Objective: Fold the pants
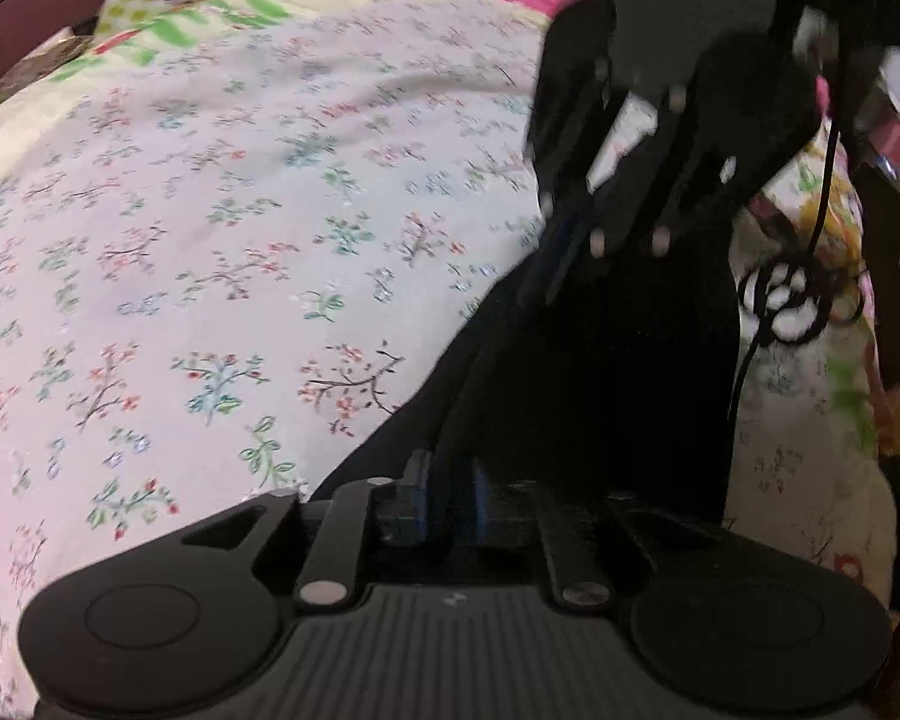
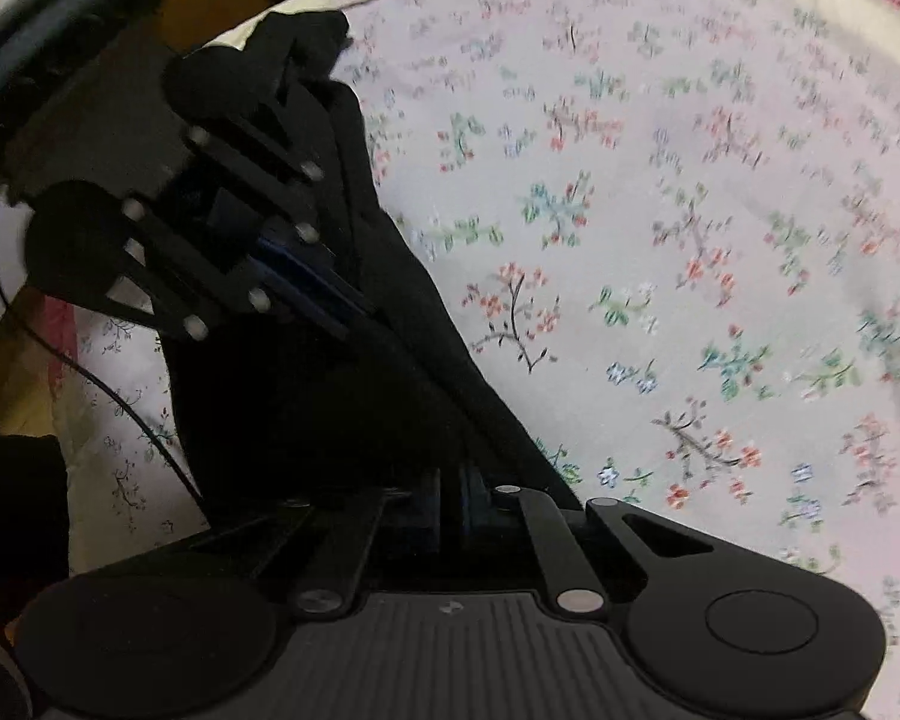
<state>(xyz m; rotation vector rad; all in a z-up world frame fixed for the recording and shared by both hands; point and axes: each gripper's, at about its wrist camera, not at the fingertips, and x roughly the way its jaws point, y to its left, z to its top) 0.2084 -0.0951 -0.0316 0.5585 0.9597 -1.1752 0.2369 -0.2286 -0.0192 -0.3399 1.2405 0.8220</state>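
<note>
Currently, the left gripper [image 1: 444,480] stands over the floral bedsheet [image 1: 210,240] with black pants [image 1: 618,372] fabric between its blue fingers; whether its pads press the cloth cannot be told. To its right, the right gripper [image 2: 456,492] is clenched on the same pants [image 2: 306,396], held bunched above the sheet.

My grippers [image 1: 444,474] are matt black plastic with small shiny metal pins. The pants [image 2: 354,396] are soft matt black cloth. The sheet [image 1: 210,240] is thin printed cotton-like cloth, slightly wrinkled.
</note>
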